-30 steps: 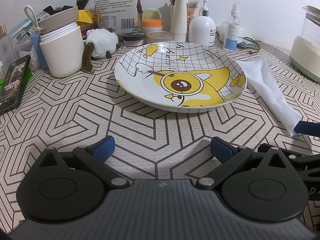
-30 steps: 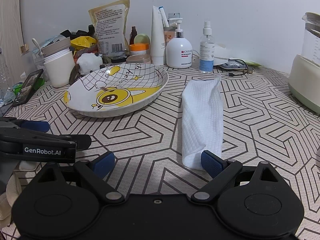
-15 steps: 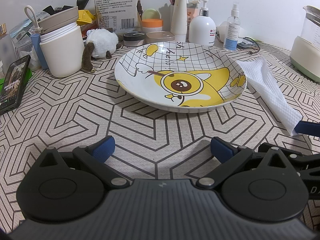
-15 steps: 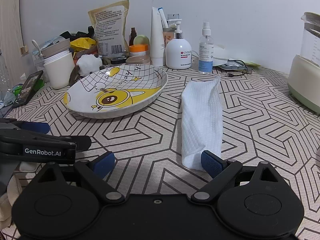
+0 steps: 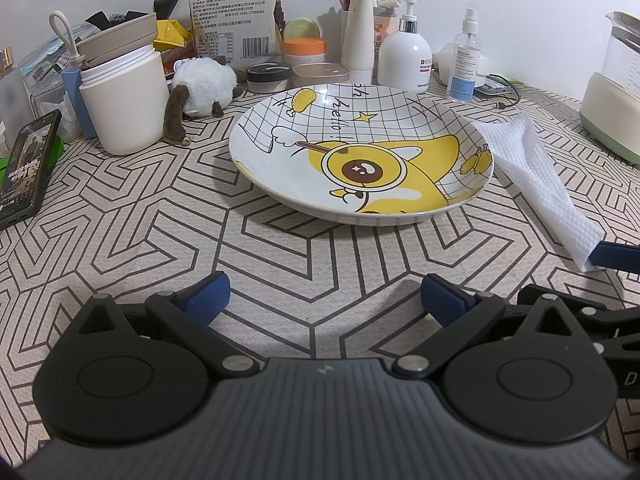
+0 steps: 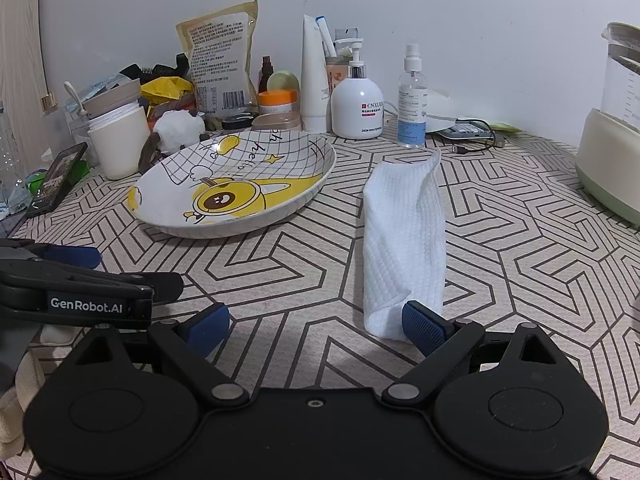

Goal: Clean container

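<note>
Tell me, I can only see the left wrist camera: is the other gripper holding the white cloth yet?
Observer: Not yet. The right gripper is open. The white cloth has its near end between the fingers, beside one blue pad.
Operator: Is the cloth touching the plate?
Observer: No. The right wrist camera shows a strip of table between the plate and the cloth.
Operator: Can you see my gripper?
Observer: Yes. The left gripper pokes in at the left edge, with "GenRobot.AI" on its side.

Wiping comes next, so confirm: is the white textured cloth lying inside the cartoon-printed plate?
No, the white textured cloth lies on the patterned table beside the cartoon-printed plate.
</note>
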